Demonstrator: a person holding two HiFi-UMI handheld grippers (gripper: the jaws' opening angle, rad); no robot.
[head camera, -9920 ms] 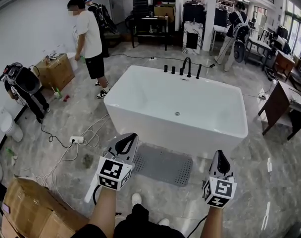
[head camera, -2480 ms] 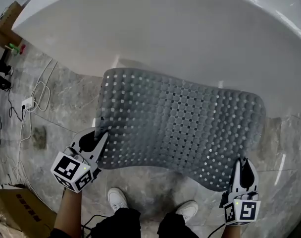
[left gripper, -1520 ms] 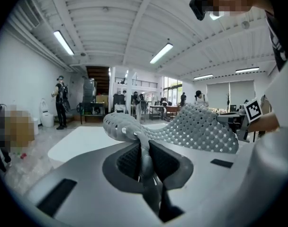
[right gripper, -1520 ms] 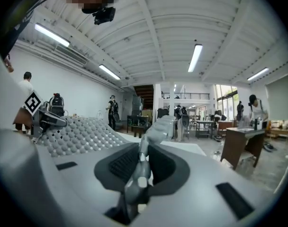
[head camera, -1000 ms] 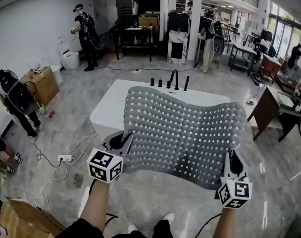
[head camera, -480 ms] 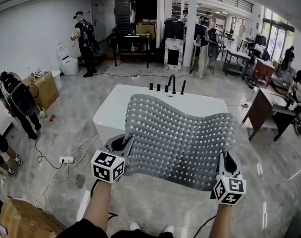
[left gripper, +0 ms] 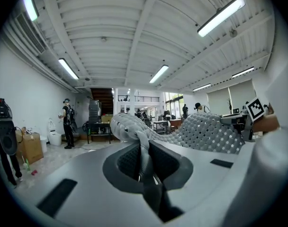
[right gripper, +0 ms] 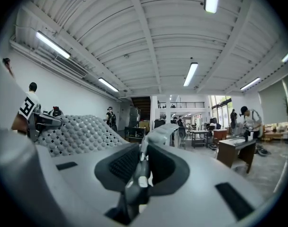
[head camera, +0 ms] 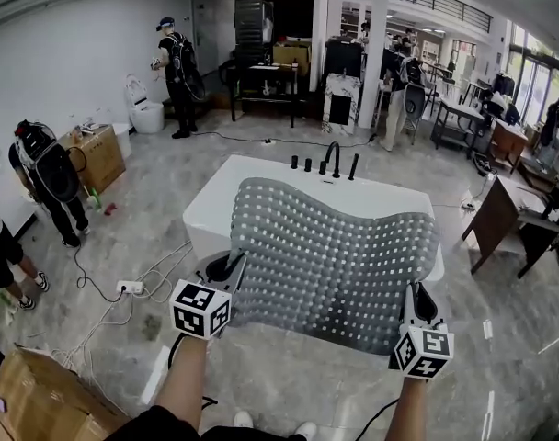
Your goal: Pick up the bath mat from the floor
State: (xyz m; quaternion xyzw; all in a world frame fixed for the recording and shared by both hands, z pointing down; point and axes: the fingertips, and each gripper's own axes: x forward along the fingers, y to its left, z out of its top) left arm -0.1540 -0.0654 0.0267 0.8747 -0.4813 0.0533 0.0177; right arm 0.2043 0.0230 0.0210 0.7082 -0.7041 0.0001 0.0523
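Note:
The grey perforated bath mat (head camera: pixel 335 265) hangs spread in the air between both grippers, off the floor, in front of the white bathtub (head camera: pixel 261 186). My left gripper (head camera: pixel 232 274) is shut on the mat's near left corner. My right gripper (head camera: pixel 414 307) is shut on its near right corner. In the left gripper view the mat's edge (left gripper: pixel 143 148) is pinched between the jaws, and the mat (left gripper: pixel 205 131) stretches away to the right. In the right gripper view a fold of the mat (right gripper: pixel 143 157) sits between the jaws, and the mat (right gripper: pixel 77 134) spreads to the left.
Black taps (head camera: pixel 333 162) stand on the tub's far rim. A power strip with white cables (head camera: pixel 131 288) lies on the floor at left, and a cardboard box (head camera: pixel 40 402) sits at lower left. People stand at left and at the back. A dark desk (head camera: pixel 505 214) is at right.
The mat came up from the floor beside the tub and is held spread in the air. Over the last second the view shifted slightly; both grips are unchanged.

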